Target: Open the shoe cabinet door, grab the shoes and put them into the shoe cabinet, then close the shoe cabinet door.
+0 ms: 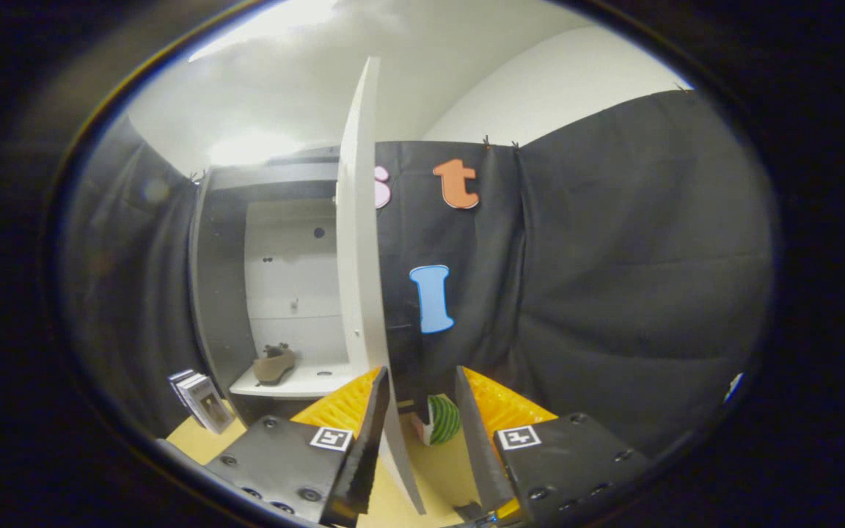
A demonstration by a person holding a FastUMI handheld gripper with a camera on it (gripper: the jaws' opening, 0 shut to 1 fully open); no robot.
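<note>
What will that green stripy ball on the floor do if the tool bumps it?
The striped ball looks round, so it would probably roll away across the smooth floor. It sits just ahead of the open tool, beside the open cabinet door, so it might bounce off that. It seems small, likely light, though that is hard to tell.

White door (359,242), green-striped ball (443,419)
</note>
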